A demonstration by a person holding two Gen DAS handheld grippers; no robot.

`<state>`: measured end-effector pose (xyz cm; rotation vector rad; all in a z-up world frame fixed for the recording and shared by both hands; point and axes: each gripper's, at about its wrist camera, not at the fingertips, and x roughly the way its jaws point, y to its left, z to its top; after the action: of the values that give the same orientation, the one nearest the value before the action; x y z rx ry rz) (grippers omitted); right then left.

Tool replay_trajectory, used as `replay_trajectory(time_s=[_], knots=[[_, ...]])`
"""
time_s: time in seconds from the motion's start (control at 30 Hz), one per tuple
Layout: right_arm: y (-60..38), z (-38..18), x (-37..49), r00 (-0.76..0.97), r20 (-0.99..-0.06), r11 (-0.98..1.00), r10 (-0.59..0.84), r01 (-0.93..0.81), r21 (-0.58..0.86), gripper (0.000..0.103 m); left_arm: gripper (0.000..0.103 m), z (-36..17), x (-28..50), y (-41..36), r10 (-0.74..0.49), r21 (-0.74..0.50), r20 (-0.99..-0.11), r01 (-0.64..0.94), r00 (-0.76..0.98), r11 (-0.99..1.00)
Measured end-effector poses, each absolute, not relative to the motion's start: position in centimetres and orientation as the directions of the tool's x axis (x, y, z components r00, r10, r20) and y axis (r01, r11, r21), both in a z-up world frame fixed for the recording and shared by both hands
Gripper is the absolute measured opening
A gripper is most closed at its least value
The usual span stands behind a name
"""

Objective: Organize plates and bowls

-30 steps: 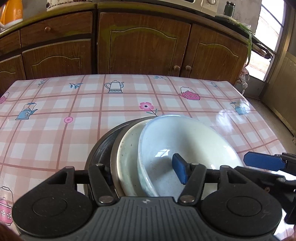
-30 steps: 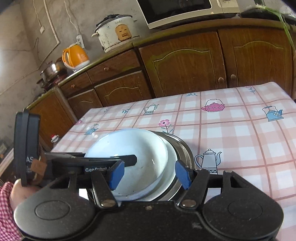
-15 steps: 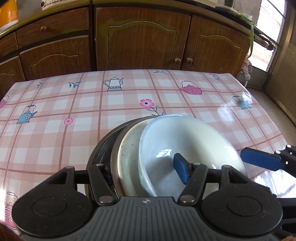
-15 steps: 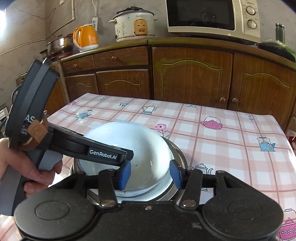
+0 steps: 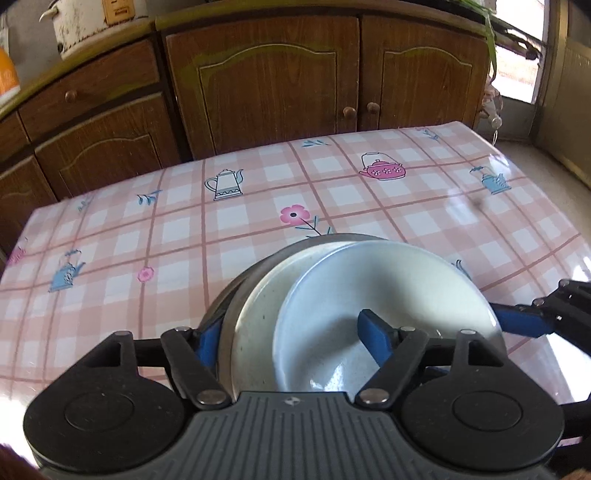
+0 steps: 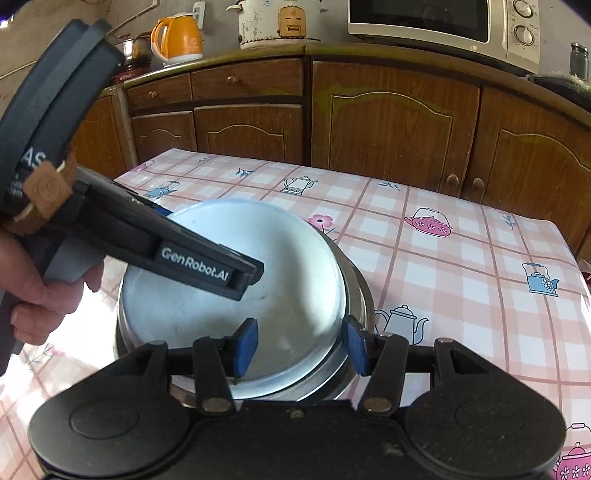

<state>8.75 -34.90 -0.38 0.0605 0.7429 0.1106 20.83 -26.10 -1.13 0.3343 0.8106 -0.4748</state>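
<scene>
While the stack of dishes sits near the front edge of the tabletop [image 5: 258,206], both tongs straddle its rim from opposite sides. On top lies a pale blue bowl [image 5: 388,295], tilted and off-centre inside a speckled white dish [image 5: 258,314], which rests in turn in a metal basin [image 5: 236,291].

The left tongs [image 5: 288,336] are spreading: one blue pad sits inside the blue bowl, the other outside the metal basin's wall, so the rims of all three lie between them. Whether either pad presses on a rim I cannot tell.

The right tongs [image 6: 301,345] are also widening. One pad is over the inside of the bowl, the other just outside the basin's edge, with the rims between them and gaps showing on both sides.

A hand [image 6: 40,291] grips the handle of the left tool in the right wrist view. Wooden cabinets [image 6: 388,122] stand behind the tabletop, with an orange kettle [image 6: 177,38], a rice cooker [image 6: 277,20] and a microwave [image 6: 443,26] on top.
</scene>
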Motion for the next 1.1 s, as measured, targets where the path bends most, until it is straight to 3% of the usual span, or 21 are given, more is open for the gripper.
replay_trajectory(time_s=[0.17,0.4,0.67,0.77,1.1], knots=[[-34.7,-0.2,9.4,0.726,-0.676,0.992,0.129,-0.091,0.092,0.069,0.071,-0.6,21.0,-24.9,-0.295,0.065,-0.747,0.507,0.596,0.859],[-35.4,-0.5,9.3,0.722,-0.679,0.989,0.137,-0.061,0.134,0.072,0.072,0.9,19.6,-24.6,-0.309,0.065,-0.738,0.519,0.599,0.852],[-34.3,0.1,9.8,0.72,-0.687,0.995,0.101,-0.063,0.08,0.079,0.073,2.0,17.8,-22.2,-0.294,0.033,-0.731,0.462,0.615,0.886],[-34.8,-0.7,10.6,0.674,-0.724,0.985,0.144,-0.03,0.169,0.079,0.073,2.3,17.3,-21.2,-0.282,0.03,-0.734,0.444,0.618,0.895],[-34.0,3.8,7.8,0.788,-0.607,0.981,0.104,0.021,0.195,0.079,0.077,4.1,14.4,-19.2,-0.302,-0.025,-0.706,0.404,0.641,0.914]])
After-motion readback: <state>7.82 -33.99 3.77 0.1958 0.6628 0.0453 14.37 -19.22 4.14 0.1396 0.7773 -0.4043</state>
